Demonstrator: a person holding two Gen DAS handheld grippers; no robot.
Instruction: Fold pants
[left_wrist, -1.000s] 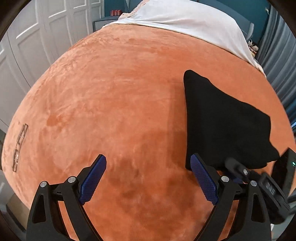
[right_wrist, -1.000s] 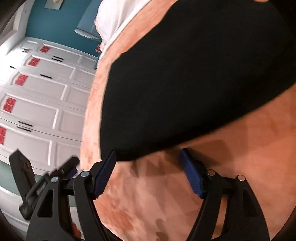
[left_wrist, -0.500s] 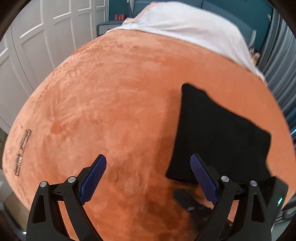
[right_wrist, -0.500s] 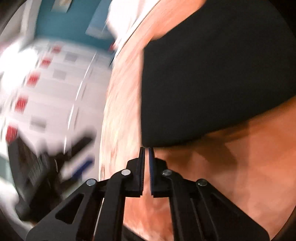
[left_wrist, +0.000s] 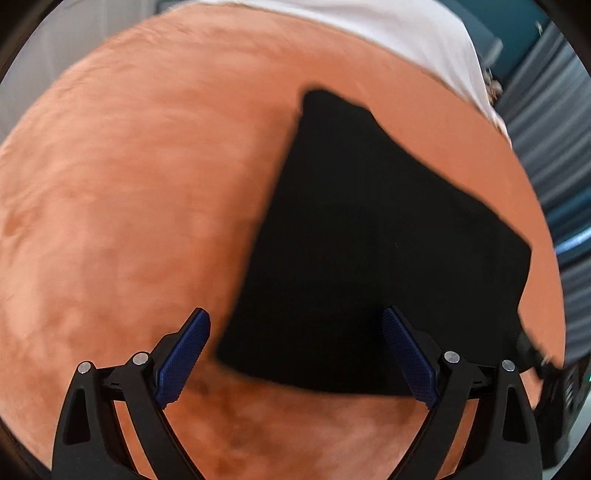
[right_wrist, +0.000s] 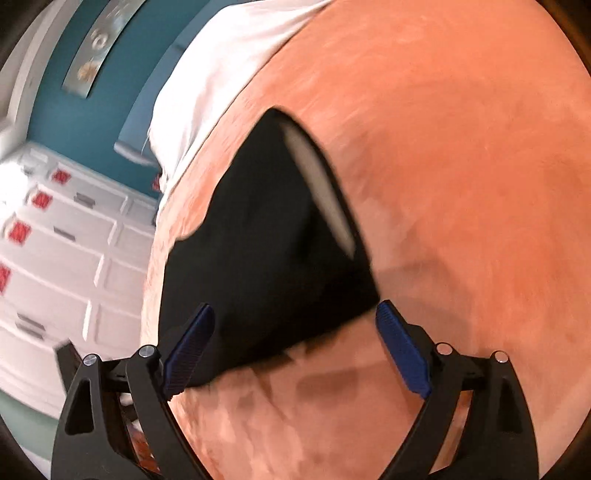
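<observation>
And here we are over the rust-orange velvety bedspread (left_wrist: 147, 184), with the black soft-fabric pants (left_wrist: 369, 240) lying flat on it as a compact, already doubled-up slab, roughly four-cornered, its long axis running from the near edge away toward the white sheet (left_wrist: 388, 33) at the head of the bed. The left tool (left_wrist: 295, 354) hangs over the near left corner of that slab, blue pads spread wide and gripping nothing, the fabric edge sitting right between them. The right tool (right_wrist: 295, 347) comes at the same garment from the other side; its jaws have just been opening and now stand wide apart, released, with the near hem of the black cloth between the pads but not pinched (a pale strip, perhaps a lining or label (right_wrist: 321, 188), shows along the far right edge in that view). Both tools sit at the near short end, so the pants stretch straight ahead of each. My read: the next fold would carry this near edge forward, and both are about equally close.
</observation>
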